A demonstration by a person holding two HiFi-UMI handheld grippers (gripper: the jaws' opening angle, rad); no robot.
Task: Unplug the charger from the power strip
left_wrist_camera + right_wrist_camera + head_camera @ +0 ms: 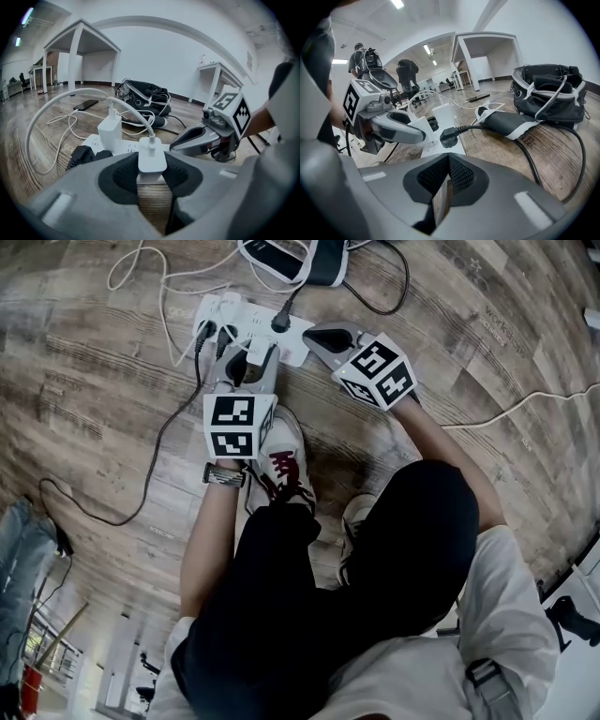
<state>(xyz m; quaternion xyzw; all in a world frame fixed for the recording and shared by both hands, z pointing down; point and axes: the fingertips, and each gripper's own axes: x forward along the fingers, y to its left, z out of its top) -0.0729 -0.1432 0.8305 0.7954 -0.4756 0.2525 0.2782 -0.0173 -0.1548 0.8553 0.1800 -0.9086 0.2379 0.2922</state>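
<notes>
Wood floor (103, 399), left tool (151, 174) clamping white charger (152, 158), power strip (129, 147) near

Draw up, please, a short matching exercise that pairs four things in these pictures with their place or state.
Things:
1. white charger
2. right tongs
3. black plug
4. black bag

Places or states:
A. closed, with nothing between them
B. lying beyond the power strip
C. clamped in the left tongs
D. plugged into the power strip

Pairs: 1-C, 2-A, 3-D, 4-B.
</notes>
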